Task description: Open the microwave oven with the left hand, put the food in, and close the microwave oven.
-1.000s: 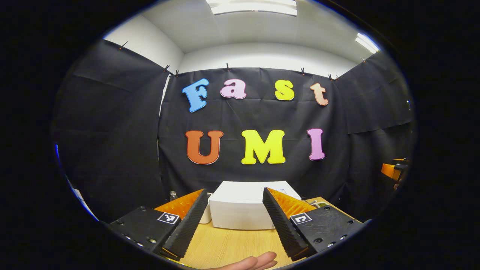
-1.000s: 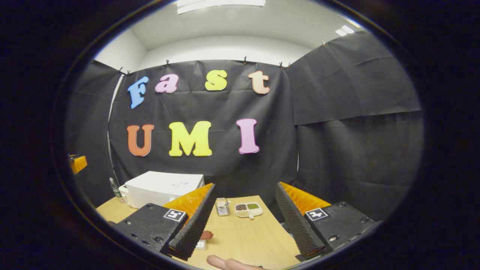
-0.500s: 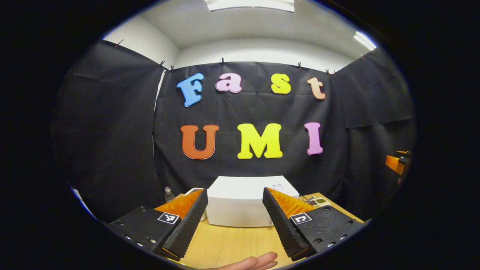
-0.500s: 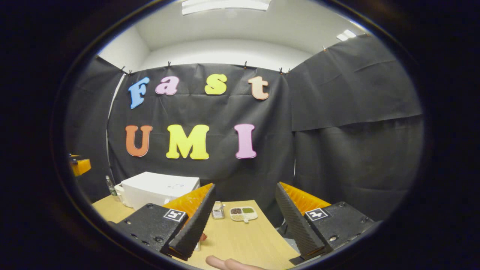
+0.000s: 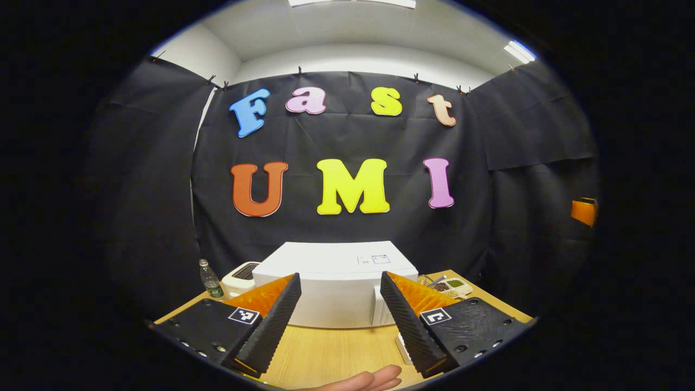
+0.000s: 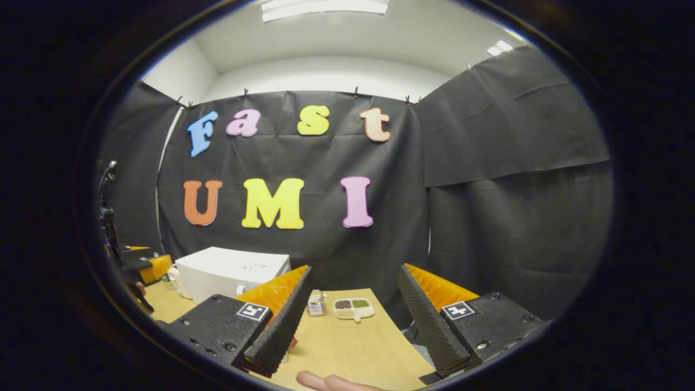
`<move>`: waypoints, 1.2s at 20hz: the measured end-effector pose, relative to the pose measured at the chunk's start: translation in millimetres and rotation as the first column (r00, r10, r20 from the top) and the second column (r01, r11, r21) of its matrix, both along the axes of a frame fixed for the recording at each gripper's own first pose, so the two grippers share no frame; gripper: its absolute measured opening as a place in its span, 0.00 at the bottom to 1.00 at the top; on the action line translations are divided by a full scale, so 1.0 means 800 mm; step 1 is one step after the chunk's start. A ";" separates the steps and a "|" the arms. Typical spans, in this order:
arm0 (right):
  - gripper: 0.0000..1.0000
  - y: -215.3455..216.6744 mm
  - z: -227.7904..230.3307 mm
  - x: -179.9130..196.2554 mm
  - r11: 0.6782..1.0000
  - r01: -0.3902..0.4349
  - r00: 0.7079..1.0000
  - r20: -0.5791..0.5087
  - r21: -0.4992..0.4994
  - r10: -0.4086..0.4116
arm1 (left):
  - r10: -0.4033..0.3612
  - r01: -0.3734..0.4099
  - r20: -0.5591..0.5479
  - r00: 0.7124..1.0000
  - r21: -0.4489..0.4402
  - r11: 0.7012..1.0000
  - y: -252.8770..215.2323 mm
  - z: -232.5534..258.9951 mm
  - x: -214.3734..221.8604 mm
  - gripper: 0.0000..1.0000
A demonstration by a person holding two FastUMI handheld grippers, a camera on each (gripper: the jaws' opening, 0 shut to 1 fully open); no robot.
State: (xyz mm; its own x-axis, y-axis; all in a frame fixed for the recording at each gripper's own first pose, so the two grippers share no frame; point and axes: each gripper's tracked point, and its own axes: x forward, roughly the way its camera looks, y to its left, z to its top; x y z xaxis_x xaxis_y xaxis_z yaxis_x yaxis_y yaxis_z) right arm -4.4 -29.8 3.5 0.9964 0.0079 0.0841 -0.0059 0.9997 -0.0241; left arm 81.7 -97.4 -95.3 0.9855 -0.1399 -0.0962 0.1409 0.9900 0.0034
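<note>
Bright, even light falls from long white ceiling light panels [image 5: 353, 2] [image 6: 324, 5] that glare to pure white in both views; the pale wooden worktop [image 5: 331, 353] [image 6: 353, 342] and boxy white microwave oven [image 5: 336, 282] are sharp and well lit with soft shadows, while fisheye distortion bows the black cloth walls [image 6: 516, 190] toward the darkened edges

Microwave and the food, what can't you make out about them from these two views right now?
- Microwave: in the left gripper view the left gripper fingers cover the door's edges, so any handle is hidden.
- Food: in the right gripper view a reddish bit peeks past the right gripper finger; its kind is unclear.
- Divided dish: contents too small.
</note>
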 end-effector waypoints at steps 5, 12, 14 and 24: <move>1.00 -0.012 -0.011 0.016 1.000 0.011 1.000 -0.009 0.002 -0.011 | -0.073 0.071 -0.024 0.997 -0.065 0.995 -0.065 -0.072 0.065 0.92; 1.00 -0.036 -0.020 0.025 1.000 0.019 1.000 0.000 0.006 -0.019 | -0.061 0.057 -0.092 0.994 -0.052 0.997 -0.099 -0.166 0.141 0.92; 1.00 -0.046 -0.025 0.027 1.000 0.022 1.000 0.005 0.012 -0.023 | -0.049 0.042 -0.116 0.992 -0.060 0.997 -0.103 -0.191 0.157 0.92; 1.00 -0.063 -0.075 0.037 1.000 0.011 0.999 -0.035 0.004 -0.011 | -0.028 0.020 -0.114 0.993 -0.071 0.997 -0.111 -0.246 0.195 0.90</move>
State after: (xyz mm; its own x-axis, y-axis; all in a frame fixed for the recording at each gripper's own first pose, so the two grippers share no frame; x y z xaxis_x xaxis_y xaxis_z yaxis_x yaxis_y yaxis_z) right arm 25.4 -80.3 -56.8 0.9988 -0.0037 0.0495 0.0047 0.9998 -0.0196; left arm 238.0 -185.8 -291.8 0.9648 -0.1733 -0.1980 0.1596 0.9837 -0.0834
